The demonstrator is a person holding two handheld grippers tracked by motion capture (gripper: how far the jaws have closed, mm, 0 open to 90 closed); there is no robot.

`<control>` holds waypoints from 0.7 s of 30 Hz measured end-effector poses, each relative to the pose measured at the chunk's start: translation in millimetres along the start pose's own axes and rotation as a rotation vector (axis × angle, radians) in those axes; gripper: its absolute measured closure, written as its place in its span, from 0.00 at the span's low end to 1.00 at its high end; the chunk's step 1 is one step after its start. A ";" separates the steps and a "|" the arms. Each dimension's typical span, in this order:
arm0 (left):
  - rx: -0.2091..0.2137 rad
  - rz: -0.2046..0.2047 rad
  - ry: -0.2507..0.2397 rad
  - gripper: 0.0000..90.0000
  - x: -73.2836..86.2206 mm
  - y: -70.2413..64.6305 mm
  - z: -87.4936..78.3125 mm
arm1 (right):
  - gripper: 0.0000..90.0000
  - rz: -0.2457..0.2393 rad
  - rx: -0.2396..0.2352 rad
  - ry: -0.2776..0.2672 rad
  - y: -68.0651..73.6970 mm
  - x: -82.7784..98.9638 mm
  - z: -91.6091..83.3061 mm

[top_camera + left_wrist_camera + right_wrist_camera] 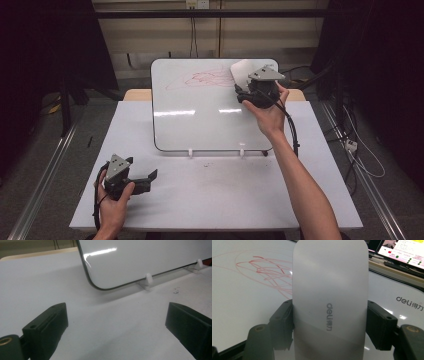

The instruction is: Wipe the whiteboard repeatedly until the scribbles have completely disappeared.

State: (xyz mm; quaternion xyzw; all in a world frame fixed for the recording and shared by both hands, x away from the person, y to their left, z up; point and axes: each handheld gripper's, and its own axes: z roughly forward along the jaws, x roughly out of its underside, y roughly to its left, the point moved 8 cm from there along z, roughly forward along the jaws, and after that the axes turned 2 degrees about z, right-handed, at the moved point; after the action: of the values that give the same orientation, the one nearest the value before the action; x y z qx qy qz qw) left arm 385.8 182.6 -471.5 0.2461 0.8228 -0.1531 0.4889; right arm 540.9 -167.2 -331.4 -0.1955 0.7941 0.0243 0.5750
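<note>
- Dark curtains and a pale wall with hanging cables stand behind a white counter (220, 195), matte and rectangular, with faint dark smudges near its middle.
- On the counter a whiteboard (200, 115) leans back on two small white plastic feet (148, 280); its surface is glossy, with rounded corners and a thin dark rim, and it throws back strips of ceiling light.
- Loose red scribbles (265, 272) loop across the upper part of the whiteboard.
- The right gripper (245, 90), held in the person's right hand (270, 112), is up at the board's top right corner. Its black jaws pinch a whiteboard eraser (329, 290) by its long sides: a flat, smooth, grey-white slab with rounded ends and a small grey brand mark.
- The eraser is near the right end of the scribbles; whether it touches the board cannot be made out, and its lower end is cut off by the frame.
- The left gripper (147, 179), in the left hand (115, 205), sits low over the counter's near left, well apart from the board. Its blocky matte-black jaws are spread wide with only bare counter between them.
- At the top right of the right gripper view, part of a lit screen (402, 252) is cut off and its writing is too small to read.
</note>
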 end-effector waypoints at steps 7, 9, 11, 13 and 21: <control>-0.001 0.000 0.003 0.05 0.3 0.5 0.2 | 0.35 0.008 0.006 0.015 -1.5 -0.1 7.9; -0.001 -0.002 0.001 0.05 0.1 0.4 0.5 | 0.35 0.009 0.006 0.018 -1.2 0.9 10.3; -0.002 0.000 0.003 0.05 0.4 0.9 0.6 | 0.35 0.005 0.011 0.019 -1.4 1.3 11.0; -0.002 0.000 0.004 0.05 0.6 0.7 0.9 | 0.35 0.007 0.013 0.018 -1.6 1.7 12.6; 0.018 -0.004 0.015 0.05 1.7 -2.5 2.8 | 0.35 -0.013 0.040 0.024 0.4 0.5 17.5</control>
State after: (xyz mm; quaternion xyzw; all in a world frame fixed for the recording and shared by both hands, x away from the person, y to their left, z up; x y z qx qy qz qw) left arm 385.8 179.6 -474.3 0.2500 0.8255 -0.1595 0.4803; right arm 556.4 -162.4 -337.8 -0.1894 0.8001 0.0025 0.5692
